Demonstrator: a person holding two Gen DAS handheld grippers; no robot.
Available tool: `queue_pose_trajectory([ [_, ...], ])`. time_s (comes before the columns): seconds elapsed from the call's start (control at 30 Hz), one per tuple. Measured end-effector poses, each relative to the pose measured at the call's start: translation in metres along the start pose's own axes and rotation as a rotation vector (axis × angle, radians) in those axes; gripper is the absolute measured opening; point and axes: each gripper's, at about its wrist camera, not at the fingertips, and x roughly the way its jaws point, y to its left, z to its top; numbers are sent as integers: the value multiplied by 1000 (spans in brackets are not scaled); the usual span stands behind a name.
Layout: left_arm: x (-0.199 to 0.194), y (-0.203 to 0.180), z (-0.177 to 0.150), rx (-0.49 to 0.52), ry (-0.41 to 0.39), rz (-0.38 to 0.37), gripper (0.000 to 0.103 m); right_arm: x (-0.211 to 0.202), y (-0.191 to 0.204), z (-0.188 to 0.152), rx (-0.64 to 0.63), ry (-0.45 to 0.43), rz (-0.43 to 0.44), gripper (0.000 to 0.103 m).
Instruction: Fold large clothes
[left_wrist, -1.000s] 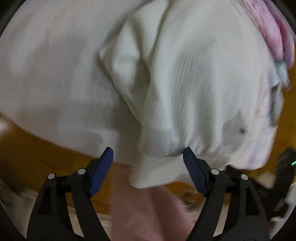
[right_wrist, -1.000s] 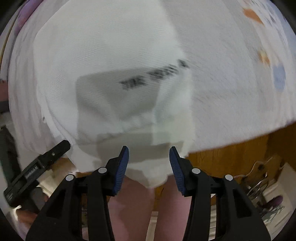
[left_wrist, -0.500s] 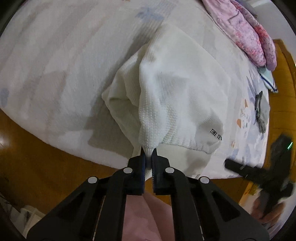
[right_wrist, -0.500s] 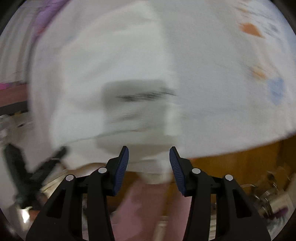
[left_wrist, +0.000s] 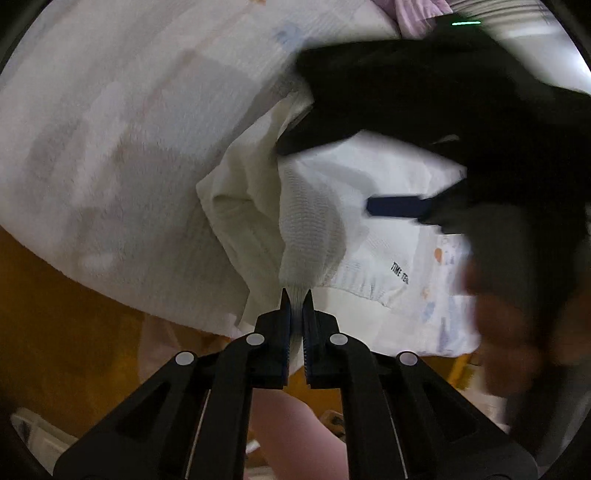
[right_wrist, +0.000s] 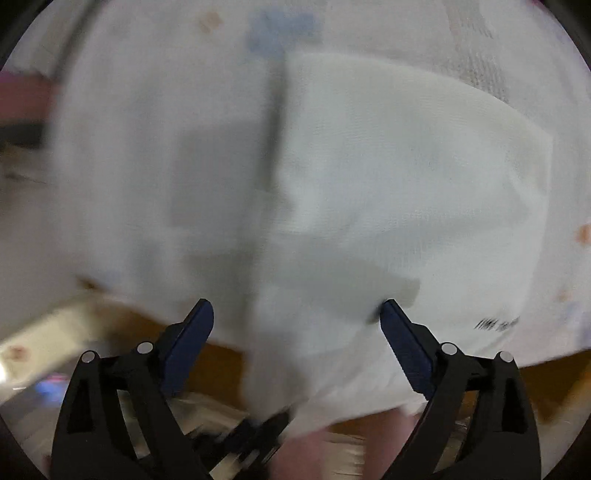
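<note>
A folded white knit garment with small black lettering near its hem lies on a bed, at its front edge. My left gripper is shut on the garment's ribbed hem at the near corner. My right gripper is open wide, its blue pads just above the garment, holding nothing. In the left wrist view the right gripper reaches in from the upper right over the garment, one blue fingertip showing above the cloth.
The bed sheet is white with faint coloured prints. An orange wooden bed frame runs below the mattress edge. Purple cloth lies at the far top. A person's legs show under both grippers.
My right gripper has opened wider and swung across over the garment, and it now fills the upper right of the left wrist view. My left gripper stays shut on the hem.
</note>
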Motion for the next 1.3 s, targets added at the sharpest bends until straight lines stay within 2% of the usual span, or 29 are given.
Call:
queue_pose_trajectory([
  [0.03, 0, 3, 4, 14, 12, -5, 5, 6, -1, 3, 14, 8, -20, 77],
  [0.07, -1, 5, 7, 27, 17, -3, 5, 17, -2, 5, 38, 6, -81, 55],
  [0.1, -1, 10, 13, 32, 26, -4, 5, 23, -7, 6, 75, 0, -84, 39],
  [0.13, -1, 13, 17, 23, 36, -12, 5, 23, -16, 5, 130, -15, -24, 32],
  [0.17, -2, 20, 23, 4, 53, -29, 5, 20, -23, 3, 162, -33, 23, 21],
  [0.2, -3, 24, 28, 0, 64, -37, 5, 12, -31, 0, 192, -59, 77, 16],
  [0.3, -9, 37, 41, 8, 80, -44, 5, -16, -45, -11, 247, -122, 200, 14],
  [0.33, -10, 38, 45, 10, 81, -28, 0, -27, -48, -13, 248, -149, 205, 13],
  [0.37, -16, 44, 53, 23, 60, 84, 0, -34, -54, -20, 243, -169, 188, 13],
  [0.4, -20, 54, 60, 21, 57, 109, 0, -39, -54, -22, 248, -182, 186, 13],
  [0.47, -30, 78, 73, -48, 59, 53, 0, -41, -55, -38, 270, -186, 220, 13],
  [0.5, -37, 88, 80, -64, 51, 60, 0, -39, -53, -37, 266, -187, 217, 13],
  [0.57, -46, 100, 92, -17, 45, 129, 0, -34, -57, -50, 260, -172, 228, 13],
  [0.67, -44, 109, 100, -17, 77, 142, 0, -47, -49, -36, 235, -152, 264, 13],
  [0.7, -41, 113, 100, -17, 88, 155, 0, -48, -46, -35, 211, -152, 313, 2],
  [0.73, -39, 116, 99, -18, 96, 164, 0, -47, -34, -27, 200, -138, 370, 3],
  [0.8, -35, 125, 96, -39, 122, 162, 0, -34, -16, -17, 163, -104, 188, 2],
  [0.87, -33, 132, 90, -68, 140, 151, 0, -17, -17, -11, 192, -64, 203, 2],
  [0.93, -27, 135, 85, -72, 166, 122, 0, -9, -23, -11, 167, -49, 201, 2],
  [1.03, -9, 124, 86, -44, 206, 106, 0, -12, -36, -15, 175, -53, 283, 2],
  [1.07, -2, 117, 87, -33, 224, 68, 5, -11, -35, -12, 177, -56, 292, 2],
  [1.1, 4, 110, 88, -27, 235, 34, 21, -6, -36, -9, 191, -47, 307, 2],
  [1.17, 12, 96, 86, -13, 232, -19, 36, 1, -36, -5, 212, -16, 340, 2],
  [1.2, 16, 89, 85, 2, 241, -15, 36, 1, -34, -3, 192, -7, 339, 1],
  [1.23, 20, 83, 83, 16, 255, -3, 37, -1, -31, -4, 168, 17, 422, 1],
  [1.27, 24, 77, 81, 31, 266, 17, 38, -4, -20, -2, 153, 27, 438, 3],
  [1.3, 24, 73, 80, 39, 269, 27, 38, -11, -17, -4, 137, 14, 407, 12],
])
